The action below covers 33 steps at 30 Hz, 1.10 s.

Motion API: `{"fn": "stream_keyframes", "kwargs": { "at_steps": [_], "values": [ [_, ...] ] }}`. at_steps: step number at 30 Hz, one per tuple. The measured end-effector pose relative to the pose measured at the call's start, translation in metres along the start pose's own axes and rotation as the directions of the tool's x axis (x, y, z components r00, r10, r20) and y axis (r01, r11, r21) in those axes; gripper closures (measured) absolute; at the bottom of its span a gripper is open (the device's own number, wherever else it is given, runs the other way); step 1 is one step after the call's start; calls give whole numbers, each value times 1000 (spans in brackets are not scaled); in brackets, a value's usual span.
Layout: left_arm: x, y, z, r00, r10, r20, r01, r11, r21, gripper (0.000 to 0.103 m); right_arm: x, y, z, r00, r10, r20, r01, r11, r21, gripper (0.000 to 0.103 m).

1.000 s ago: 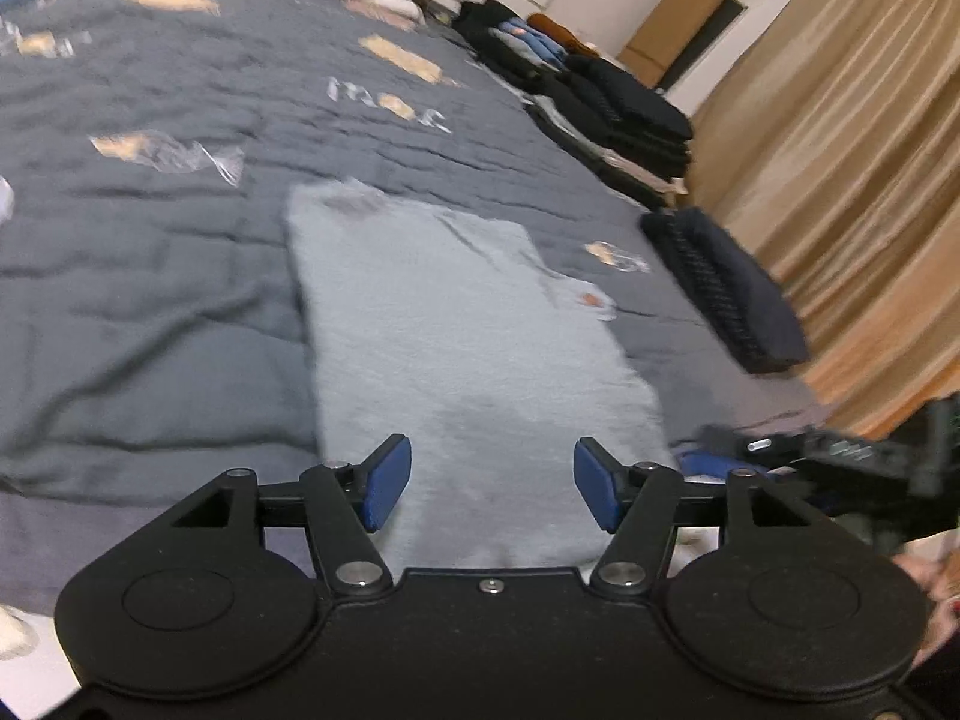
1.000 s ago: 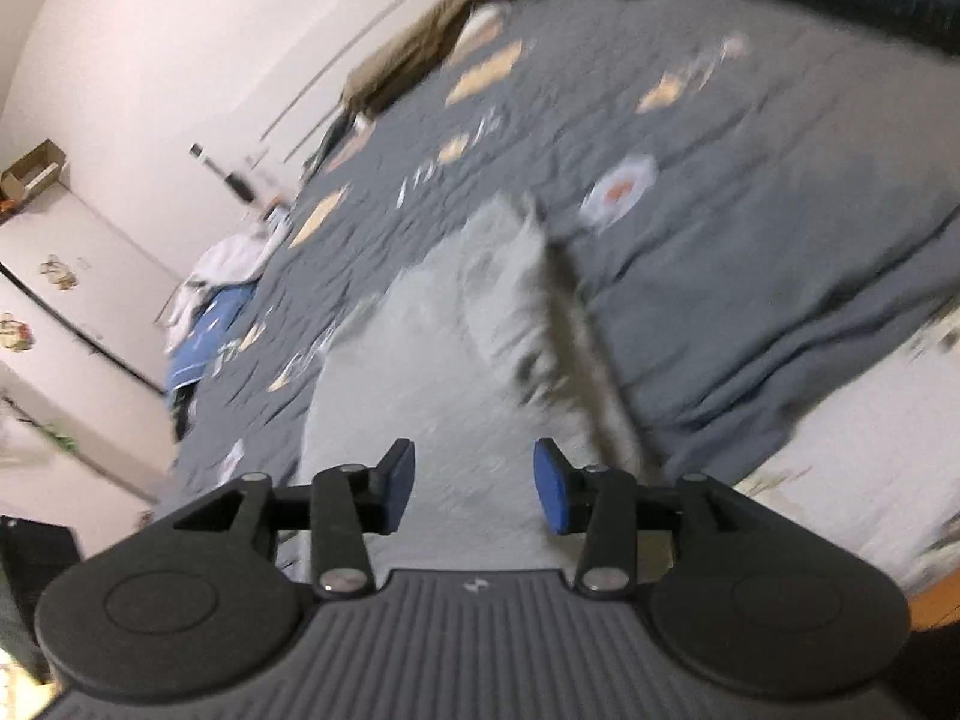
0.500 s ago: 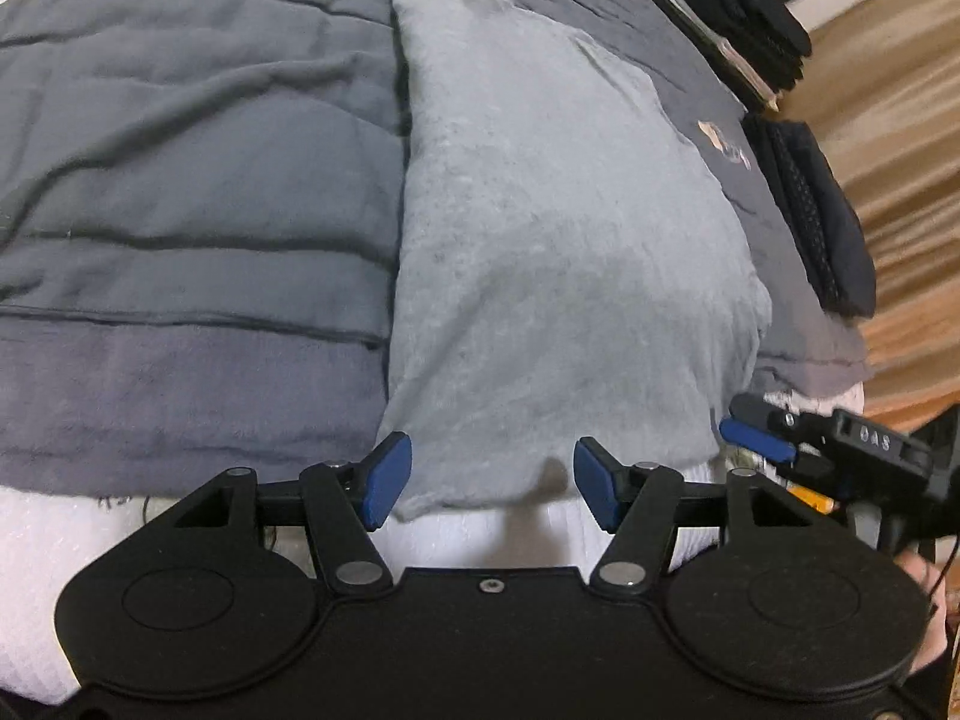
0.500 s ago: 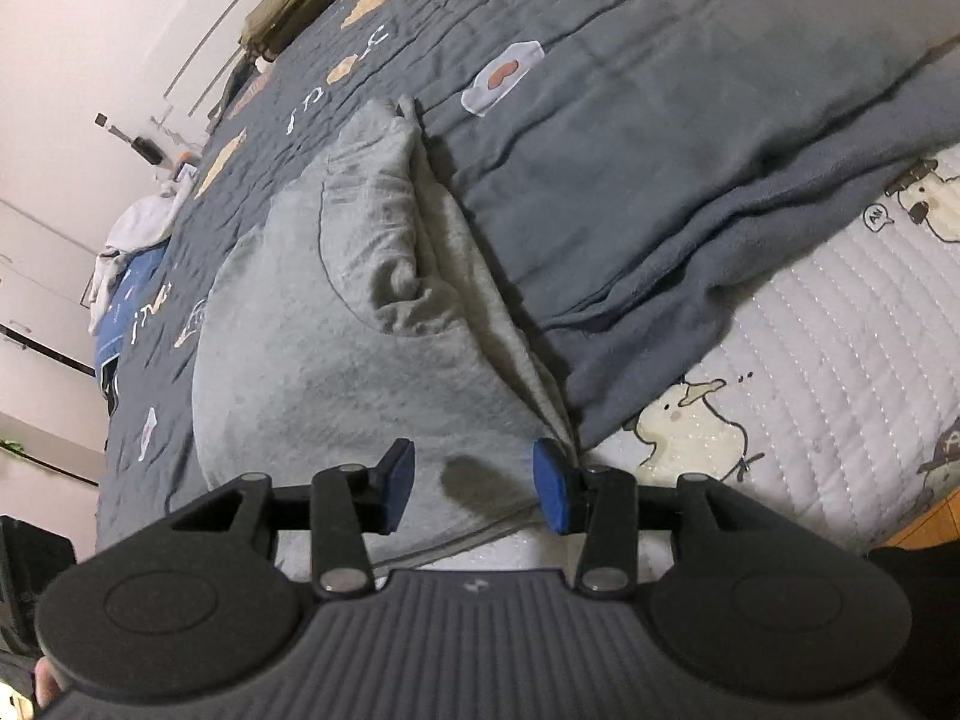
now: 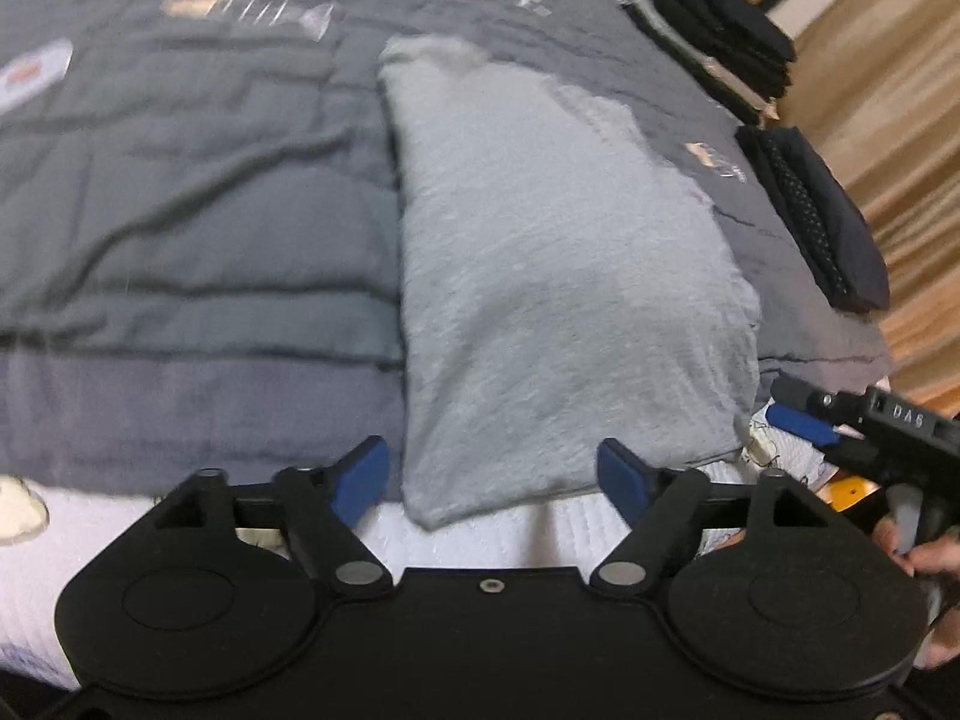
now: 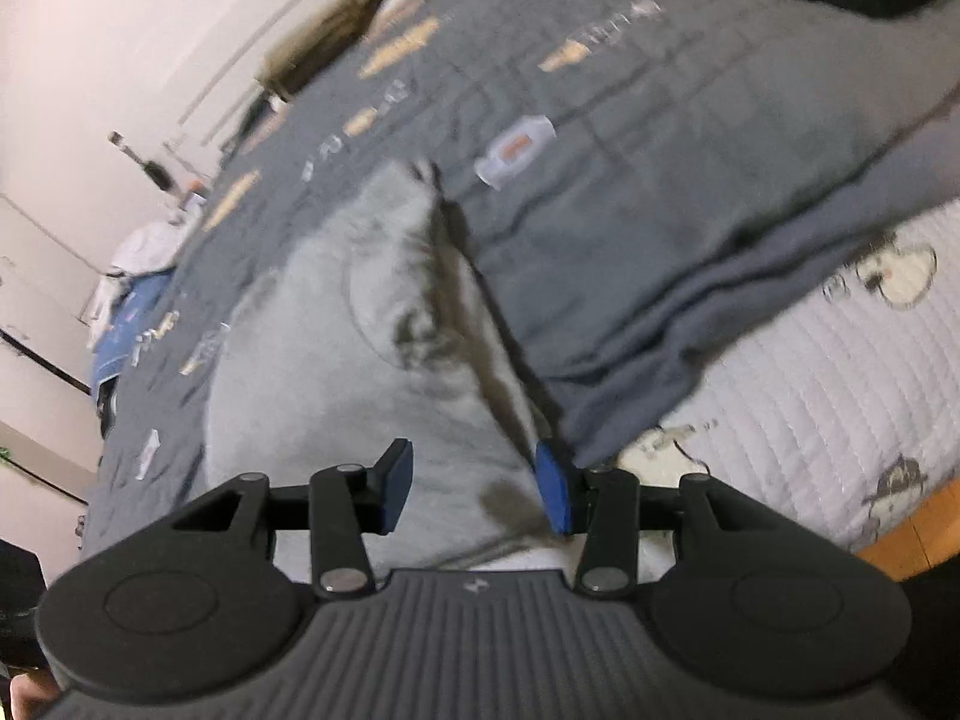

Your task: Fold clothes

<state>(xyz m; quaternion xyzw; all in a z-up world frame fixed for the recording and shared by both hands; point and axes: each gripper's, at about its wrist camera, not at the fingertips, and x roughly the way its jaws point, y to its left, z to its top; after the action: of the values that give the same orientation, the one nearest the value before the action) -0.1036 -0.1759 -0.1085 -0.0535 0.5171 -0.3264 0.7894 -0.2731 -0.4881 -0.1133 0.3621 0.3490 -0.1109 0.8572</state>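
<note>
1. Your left gripper [image 5: 492,474] has its blue-padded jaws spread wide with nothing between them; the near hem of the light grey folded knit garment [image 5: 552,276] lies just ahead of them.
2. Your right gripper [image 6: 474,492] is also released, jaws apart over the garment's [image 6: 336,360] near right corner, where the cloth bunches into a dark crease.
3. The garment rests lengthwise on a dark grey quilted blanket with printed patches [image 5: 180,192], its near end hanging over a white quilted sheet with cartoon prints [image 6: 810,372].
4. Ahead and right of your left gripper, a folded black garment [image 5: 816,216] sits at the blanket's edge, and beyond it a stack of dark folded clothes [image 5: 720,42].
5. Far left of your right gripper, white and blue cloth [image 6: 129,294] lies heaped, blurred.
</note>
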Motion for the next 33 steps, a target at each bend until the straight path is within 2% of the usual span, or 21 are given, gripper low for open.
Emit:
{"fn": "stream_keyframes", "kwargs": {
  "at_steps": [3,7,11,12,15,23,33],
  "values": [
    [-4,-12,-1,999,24,42,-26,999,36,21,-3,7,3,1000,-8,16,8,999,-39,56],
    [-13,-30,2,993,45,110,-56,993,102,12,-9,19,9,1000,-13,4,13,998,-63,53],
    [-32,-45,22,981,75,181,-98,988,119,8,-20,38,19,999,-34,8,35,990,-133,52],
    [-38,-48,27,976,83,199,-109,987,120,2,-24,42,22,999,-36,10,37,989,-146,51],
    [-53,-58,43,964,107,243,-141,982,127,0,-34,52,29,1000,-30,-2,29,986,-166,50],
    [-95,-74,68,959,145,243,-185,971,150,0,-52,81,52,997,-5,-82,-11,981,-195,49],
    [-132,-89,70,947,182,264,-234,955,184,0,-83,115,74,997,3,-75,-22,968,-248,47]
  ]
}}
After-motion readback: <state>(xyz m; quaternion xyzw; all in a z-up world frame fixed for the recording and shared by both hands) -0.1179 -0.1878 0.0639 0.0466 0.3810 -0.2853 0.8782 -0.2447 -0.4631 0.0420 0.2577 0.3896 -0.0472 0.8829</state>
